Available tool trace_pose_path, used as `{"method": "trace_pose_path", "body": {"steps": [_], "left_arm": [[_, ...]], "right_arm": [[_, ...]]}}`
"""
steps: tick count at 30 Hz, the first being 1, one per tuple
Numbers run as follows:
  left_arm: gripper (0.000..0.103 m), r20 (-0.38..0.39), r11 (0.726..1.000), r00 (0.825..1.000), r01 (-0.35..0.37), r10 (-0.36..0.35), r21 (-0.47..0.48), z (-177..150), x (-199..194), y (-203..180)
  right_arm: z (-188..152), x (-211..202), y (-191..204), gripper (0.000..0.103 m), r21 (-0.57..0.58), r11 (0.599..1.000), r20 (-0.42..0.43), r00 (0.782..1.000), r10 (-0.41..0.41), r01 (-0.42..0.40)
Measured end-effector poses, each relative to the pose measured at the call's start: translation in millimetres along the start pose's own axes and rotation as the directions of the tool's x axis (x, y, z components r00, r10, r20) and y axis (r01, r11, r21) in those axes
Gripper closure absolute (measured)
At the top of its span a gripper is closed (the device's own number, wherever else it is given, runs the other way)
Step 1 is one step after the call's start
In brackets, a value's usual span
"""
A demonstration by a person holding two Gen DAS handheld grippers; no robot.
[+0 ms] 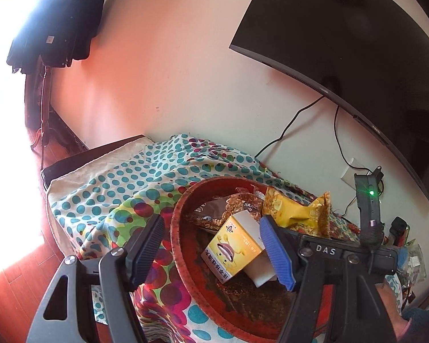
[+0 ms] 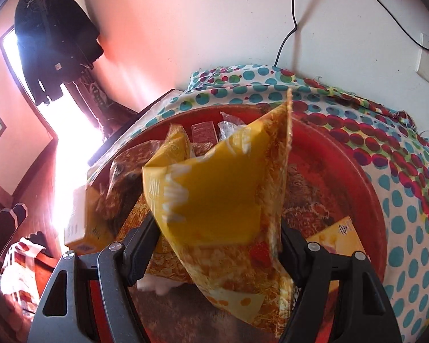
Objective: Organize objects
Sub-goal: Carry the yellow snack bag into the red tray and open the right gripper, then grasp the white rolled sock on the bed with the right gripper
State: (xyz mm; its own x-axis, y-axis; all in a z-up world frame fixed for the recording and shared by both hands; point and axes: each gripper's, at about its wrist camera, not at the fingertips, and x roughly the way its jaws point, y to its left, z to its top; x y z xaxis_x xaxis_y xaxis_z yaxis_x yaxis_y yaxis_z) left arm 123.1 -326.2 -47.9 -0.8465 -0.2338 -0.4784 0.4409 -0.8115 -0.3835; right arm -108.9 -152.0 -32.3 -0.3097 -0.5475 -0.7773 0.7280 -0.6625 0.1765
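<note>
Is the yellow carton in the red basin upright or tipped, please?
Tipped: the yellow carton lies slanted on its side inside the red basin, its print reading sideways.

red tray (image 1: 183, 245) on polka-dot cloth (image 1: 105, 200) over a dark table (image 1: 71, 163)

Left gripper (image 1: 211, 245): matte black angular arms, silver round screws, ribbed black pad on one finger.
Other left finger (image 1: 277, 253): ribbed blue pad.
Right gripper (image 2: 214, 245): black triangular-cutout arms, silver screws.
</note>
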Motion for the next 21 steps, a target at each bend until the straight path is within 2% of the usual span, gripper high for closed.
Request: {"method": "trace_pose_path", "body": {"steps": [6,8,12,16,18,21], "left_arm": [[0.032,-0.012,1.000,1.000,-0.001,0.000,-0.007,-1.7,3.7,1.0],[0.032,-0.012,1.000,1.000,-0.004,0.004,-0.006,-2.1,3.8,1.3],[0.032,-0.005,1.000,1.000,-0.011,0.011,-0.006,-2.5,1.7,1.9],[0.032,-0.004,1.000,1.000,-0.021,0.021,0.007,-3.7,1.2,-0.3],[0.032,-0.010,0.999,1.000,-0.030,0.030,0.026,-4.9,1.8,-3.6],[0.032,-0.007,0.997,0.999,-0.036,0.037,0.066,-7.3,1.0,-12.1]], "right_arm": [[9.2,3.4,3.9,0.024,-0.043,0.998,0.013,0.999,-0.052,0.052],[6.3,-3.4,2.3,0.011,-0.046,0.997,0.026,0.998,-0.060,0.061],[-7.0,-27.0,-9.4,0.010,-0.043,0.998,0.045,0.998,-0.035,0.037],[-25.4,-67.4,-40.7,0.010,0.020,1.000,0.091,0.996,0.020,-0.022],[-32.5,-86.6,-64.2,0.008,0.051,0.999,0.122,0.993,-0.002,-0.004],[-43.2,-111.4,-118.0,0.008,0.102,0.990,0.149,0.982,-0.116,0.101]]}}
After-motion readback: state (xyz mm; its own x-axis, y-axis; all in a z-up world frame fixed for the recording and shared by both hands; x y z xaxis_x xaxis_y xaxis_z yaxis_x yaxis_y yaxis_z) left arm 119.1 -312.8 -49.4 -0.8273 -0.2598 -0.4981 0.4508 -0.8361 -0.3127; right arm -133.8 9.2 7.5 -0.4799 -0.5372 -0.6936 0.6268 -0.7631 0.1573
